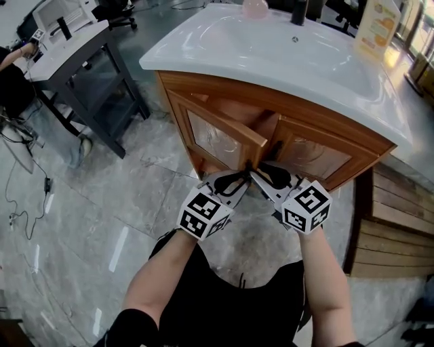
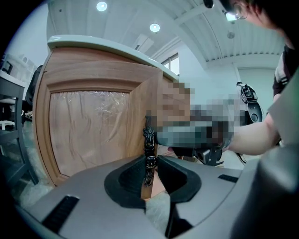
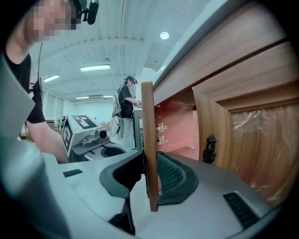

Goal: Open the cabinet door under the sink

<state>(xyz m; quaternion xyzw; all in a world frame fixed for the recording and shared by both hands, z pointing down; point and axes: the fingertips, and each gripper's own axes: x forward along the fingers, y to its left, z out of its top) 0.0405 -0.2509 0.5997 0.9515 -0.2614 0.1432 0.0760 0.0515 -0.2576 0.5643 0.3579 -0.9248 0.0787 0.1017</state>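
The wooden cabinet under the white sink (image 1: 271, 47) has two glass-panelled doors. The left door (image 1: 217, 125) stands swung partly out, and the reddish inside shows behind it. My left gripper (image 1: 243, 173) is shut on that door's black ornate handle (image 2: 148, 140), which stands upright between the jaws of the left gripper (image 2: 150, 170). My right gripper (image 1: 261, 175) is right beside it. Its jaws straddle the free edge of the door (image 3: 147, 130), one pad on each face of the panel, at the right gripper (image 3: 150, 175). The right door (image 3: 252, 140) is closed, its handle (image 3: 210, 148) untouched.
A dark desk (image 1: 88, 61) stands to the left with a seated person (image 1: 13, 81) and cables (image 1: 27, 196) on the tiled floor. A wooden slatted platform (image 1: 397, 217) lies at the right. A dark faucet (image 1: 298, 12) stands on the sink. A person (image 3: 125, 105) stands far back.
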